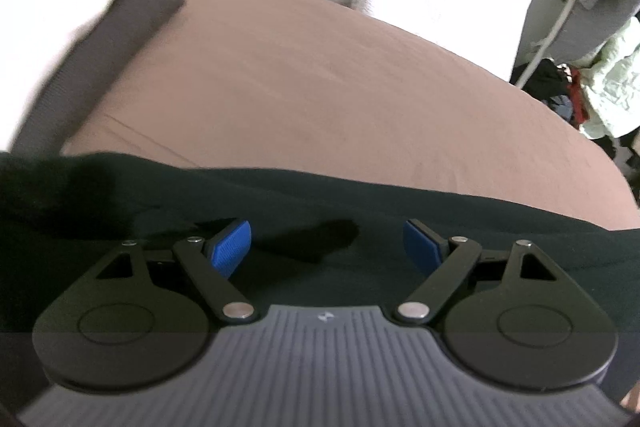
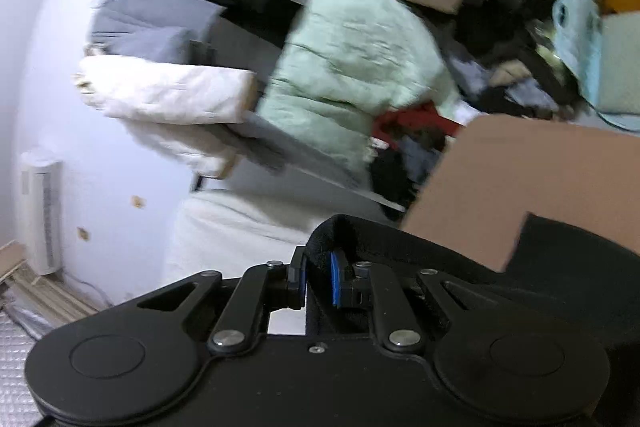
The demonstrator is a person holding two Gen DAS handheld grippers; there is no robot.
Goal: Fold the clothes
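Right gripper (image 2: pixel 318 281) pinches the black knit garment's (image 2: pixel 552 267) edge; left gripper (image 1: pixel 327 247) gapes empty.
Risk — thin pinch slips, fold collapses onto the brown bedsheet (image 1: pixel 320 87).

Bright, washed-out whites — motion blur, fisheye-warped edges.

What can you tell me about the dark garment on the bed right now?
The dark, almost black garment of soft matte fabric lies spread across the near part of the brown bedsheet, fairly flat with shallow wrinkles. The open left gripper hovers over it, its blue pads clear of the cloth. In the right wrist view a folded edge of the garment arches up, pinched between the jaws of the right gripper, while the rest trails right over the sheet.
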